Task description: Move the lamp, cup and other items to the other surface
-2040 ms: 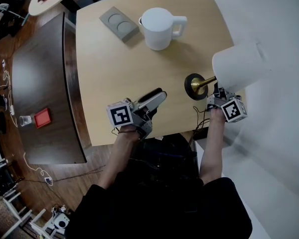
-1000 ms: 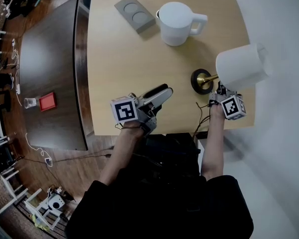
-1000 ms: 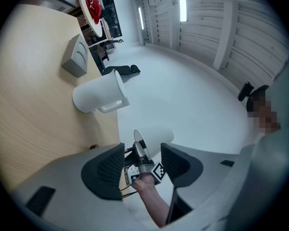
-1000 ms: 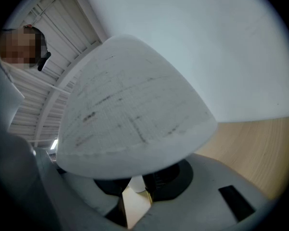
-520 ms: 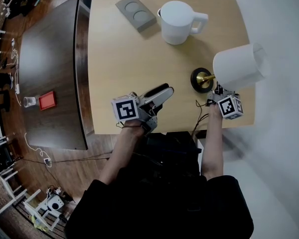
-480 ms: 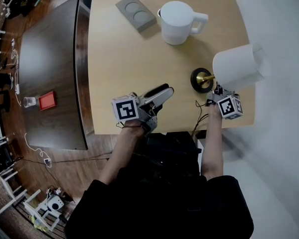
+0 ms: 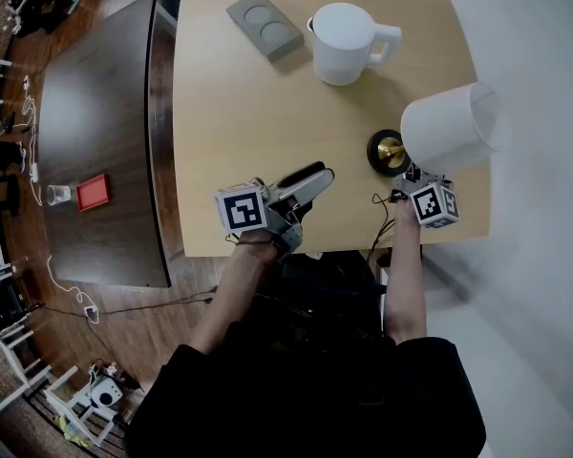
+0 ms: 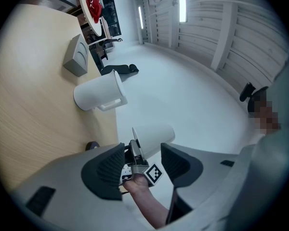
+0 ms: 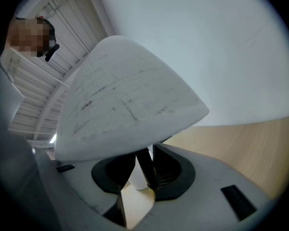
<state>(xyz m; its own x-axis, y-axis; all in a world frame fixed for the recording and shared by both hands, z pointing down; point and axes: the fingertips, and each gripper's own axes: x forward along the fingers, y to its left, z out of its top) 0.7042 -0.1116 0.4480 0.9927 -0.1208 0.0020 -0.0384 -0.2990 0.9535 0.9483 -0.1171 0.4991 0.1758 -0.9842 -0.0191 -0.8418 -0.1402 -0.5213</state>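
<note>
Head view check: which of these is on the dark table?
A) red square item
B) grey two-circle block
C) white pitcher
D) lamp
A: the red square item lies on the dark table beside a small clear cup, while the pitcher, lamp and grey block all stand on the light wood table.

Left tool (image 7: 313, 176) open, right tool (image 9: 140, 177) just opening — lamp stem (image 9: 147, 170) between
</note>
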